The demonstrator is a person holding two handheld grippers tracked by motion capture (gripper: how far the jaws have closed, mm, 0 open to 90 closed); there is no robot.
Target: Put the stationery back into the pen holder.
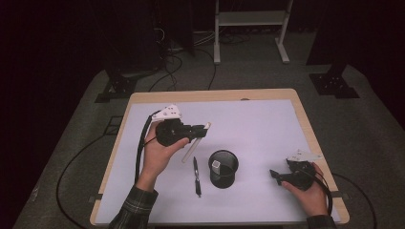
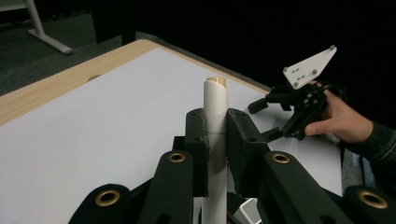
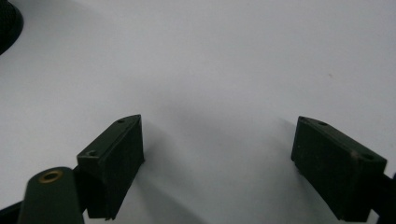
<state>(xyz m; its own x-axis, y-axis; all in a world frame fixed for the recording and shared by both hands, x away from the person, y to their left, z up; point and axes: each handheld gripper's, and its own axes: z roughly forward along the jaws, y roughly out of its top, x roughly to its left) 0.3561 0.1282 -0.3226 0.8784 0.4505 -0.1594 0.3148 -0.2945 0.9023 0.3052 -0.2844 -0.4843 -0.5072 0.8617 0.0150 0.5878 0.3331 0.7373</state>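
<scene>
My left gripper [image 1: 202, 130] hangs above the left half of the table, shut on a white tube-shaped pen [image 1: 189, 153] that slants down toward the person. In the left gripper view the white pen [image 2: 215, 100] stands upright, pinched between the two black pads of the left gripper [image 2: 215, 122]. A black pen [image 1: 196, 176] lies flat on the white table top [image 1: 258, 124]. Beside it stands a black mesh cup [image 1: 223, 169] with a small white thing inside. My right gripper [image 1: 275, 175] rests low at the right, jaws wide apart. Nothing lies between the pads of the right gripper [image 3: 219, 158].
The table has a wooden rim [image 1: 210, 95] around the white surface. The right gripper [image 2: 267, 120] and its hand show beyond the left jaws. The cup's edge [image 3: 7, 23] sits at the top left of the right gripper view. Cables and stands lie on the floor behind.
</scene>
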